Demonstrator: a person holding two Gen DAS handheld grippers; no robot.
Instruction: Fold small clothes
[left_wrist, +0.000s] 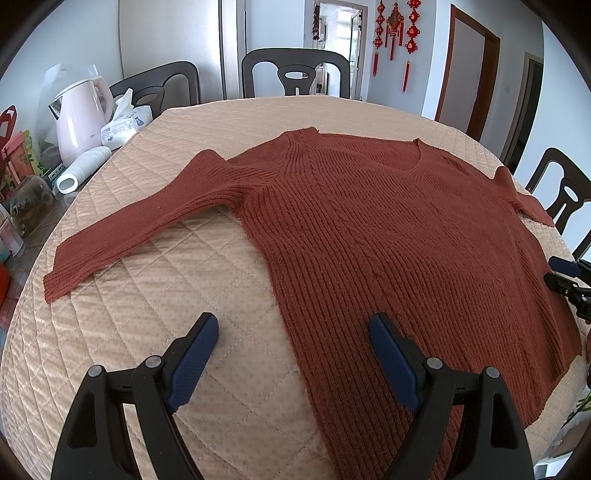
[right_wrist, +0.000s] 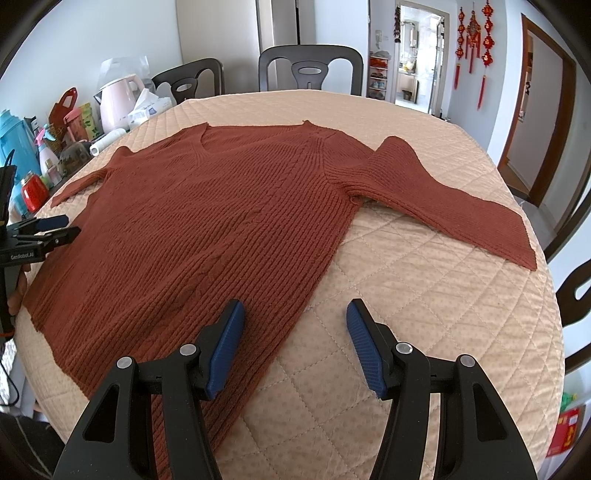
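A rust-red ribbed knit sweater (left_wrist: 388, 236) lies flat and spread on a round table with a beige quilted cover (left_wrist: 166, 295), neckline away from me, both sleeves out to the sides. It also shows in the right wrist view (right_wrist: 207, 229). My left gripper (left_wrist: 293, 328) is open and empty, hovering over the sweater's left side edge near the hem. My right gripper (right_wrist: 295, 314) is open and empty over the sweater's right side edge. The right gripper's tips show at the edge of the left wrist view (left_wrist: 565, 277), and the left gripper's tips show in the right wrist view (right_wrist: 55, 229).
A pink kettle (left_wrist: 81, 118), tissue pack (left_wrist: 125, 122), white roller (left_wrist: 83, 170) and several jars and bottles crowd the table's left rim. Dark chairs (left_wrist: 295, 72) stand around the table. A doorway (right_wrist: 543, 122) is at the right.
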